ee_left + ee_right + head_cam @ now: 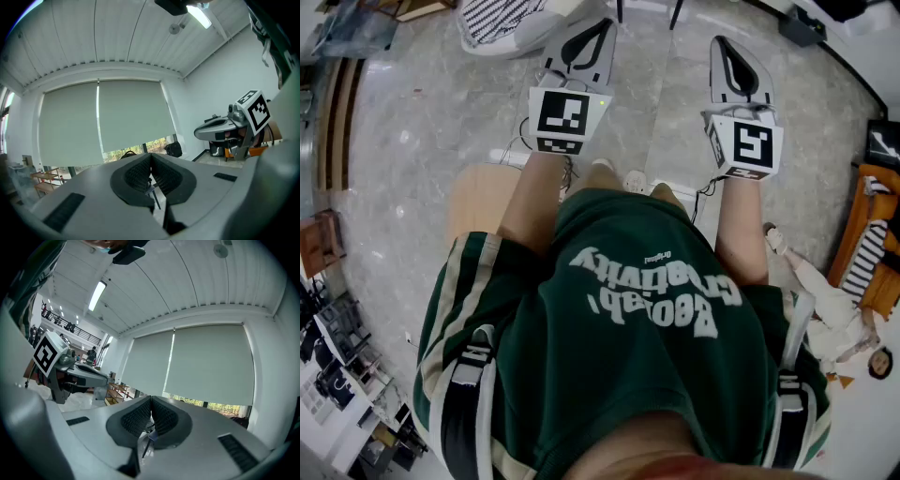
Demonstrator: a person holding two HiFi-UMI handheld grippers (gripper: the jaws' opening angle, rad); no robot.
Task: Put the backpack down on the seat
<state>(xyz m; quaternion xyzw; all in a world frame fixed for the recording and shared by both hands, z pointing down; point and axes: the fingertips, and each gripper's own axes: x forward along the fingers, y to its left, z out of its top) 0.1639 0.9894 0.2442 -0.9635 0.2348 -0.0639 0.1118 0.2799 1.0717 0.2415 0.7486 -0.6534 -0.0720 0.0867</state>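
Observation:
In the head view I look down my green shirt. Two black backpack straps (469, 394) (789, 412) lie over my shoulders; the pack itself is hidden behind me. A light wooden seat (480, 204) stands on the floor below my left arm. My left gripper (586, 42) and right gripper (734, 66) are held out in front, side by side, both shut and empty. The left gripper view shows its pads (140, 176) pressed together, with the right gripper (232, 125) off to the side. The right gripper view shows the same closed pads (161, 418).
Grey marble floor spreads ahead. A striped cushion (502, 19) lies at the top, shelves (337, 347) crowd the left, and an orange chair (862, 253) with cloth stands at the right, a doll (825, 300) lying on the floor beside it. Both gripper views face a wide window blind (117, 117).

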